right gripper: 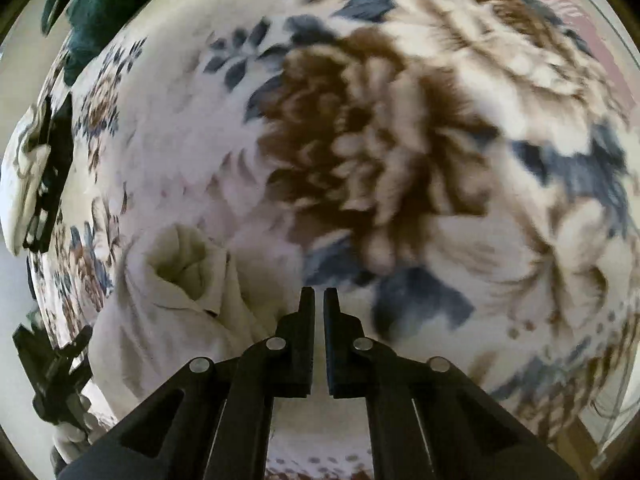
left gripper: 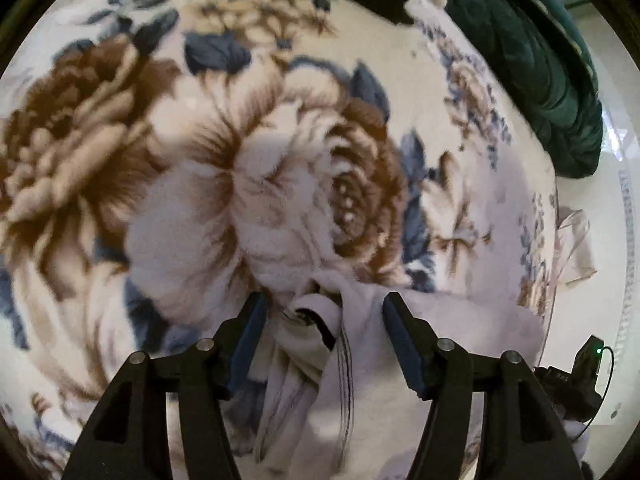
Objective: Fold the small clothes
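A small pale lilac-white garment (left gripper: 360, 364) lies bunched on a floral blanket (left gripper: 200, 152). In the left wrist view my left gripper (left gripper: 324, 312) is open, its fingers on either side of a rolled fold of the garment, just above it. In the right wrist view the same garment (right gripper: 176, 312) shows as a cream crumpled heap at lower left. My right gripper (right gripper: 319, 300) is shut and empty, over the blanket (right gripper: 400, 140) just right of the garment, not touching it. The left gripper's body (right gripper: 52, 364) shows at the far left edge.
A dark green velvet cushion (left gripper: 540, 80) lies at the blanket's far right in the left view, top left in the right view (right gripper: 92, 0). More pale cloth and a dark item (right gripper: 36, 160) sit at the bed's edge. The right gripper's body (left gripper: 576, 380) shows at lower right.
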A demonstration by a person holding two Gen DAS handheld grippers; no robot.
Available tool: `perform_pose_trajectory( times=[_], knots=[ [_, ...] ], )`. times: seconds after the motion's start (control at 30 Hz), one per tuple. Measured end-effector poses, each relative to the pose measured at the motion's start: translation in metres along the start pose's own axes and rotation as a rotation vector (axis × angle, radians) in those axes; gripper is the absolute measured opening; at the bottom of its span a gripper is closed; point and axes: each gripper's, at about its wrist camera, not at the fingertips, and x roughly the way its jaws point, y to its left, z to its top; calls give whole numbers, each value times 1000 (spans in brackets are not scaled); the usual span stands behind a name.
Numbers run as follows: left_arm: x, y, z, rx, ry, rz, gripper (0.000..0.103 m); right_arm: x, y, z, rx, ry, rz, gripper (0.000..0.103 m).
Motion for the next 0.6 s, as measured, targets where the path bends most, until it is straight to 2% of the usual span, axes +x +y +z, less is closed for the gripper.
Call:
perform_pose_trajectory(
  times=[0.03, 0.1, 0.13, 0.17, 0.23, 0.3, 0.33, 0.37, 0.43, 0.5, 0.6],
  knots=[
    [-10, -3, -3, 1, -18, -14, 57, -12, 1, 3, 15, -21, 32, 7],
    [-23, -9, -7, 5, -39, -26, 57, -32, 6, 1, 19, -68, 120, 26],
    [-24, -11, -8, 9, -38, -34, 57, -39, 12, 1, 16, -87, 178, 48],
    [-22, -12, -8, 13, -33, -32, 57, -41, 20, 2, 7, -87, 239, 59],
    [-8, -16, -8, 24, -15, -25, 57, -27, 35, 8, -12, -33, 314, 59],
    [5, -16, -8, 31, -9, -26, 53, -3, 50, 16, 1, 21, 330, 58],
    [10, -16, -8, 45, -19, -18, 31, 5, 54, 17, 7, 33, 320, 37],
    [12, -17, -6, 67, -33, 10, 23, 13, 60, 17, -8, 32, 291, 10],
    [11, -16, -2, 81, -53, 19, 12, 12, 70, 19, -68, -27, 218, 10],
    [12, -10, 4, 62, -58, 21, 11, 13, 67, 22, -78, -69, 133, 9],
    [21, -6, 9, 69, -37, 28, 11, 25, 46, 26, -42, -39, 109, 9]
  ],
)
